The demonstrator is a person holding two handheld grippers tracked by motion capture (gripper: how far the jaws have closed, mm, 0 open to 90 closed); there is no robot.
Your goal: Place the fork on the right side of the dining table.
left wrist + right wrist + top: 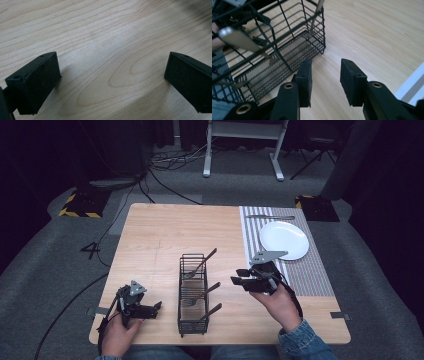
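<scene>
Three dark-handled forks stand in the black wire-mesh cutlery basket (193, 295), one to each compartment: the far fork (201, 264), the middle fork (201, 294) and the near fork (210, 312), all leaning with handles tilted toward the right. The basket sits on the pale wooden table (150, 240), near the front edge and about midway across.

Just right of the basket, the right tongs (239, 276) hover in the person's right hand (279, 302), pointing left toward the middle fork's handle. Their jaws stand partly apart with nothing between them; the right gripper view shows the black pads (305, 81) over bare wood beside the basket's corner (319, 42).

Left of the basket, the left tongs (156, 307) rest low by the table's front left, held in the left hand (117, 332). The left gripper view shows the jaws wide apart over bare wood grain, holding nothing.

Farther right lies a grey-and-white striped placemat (310, 275) bearing a round white plate (284, 240), with a piece of metal cutlery (270, 217) lying across the mat beyond the plate.
</scene>
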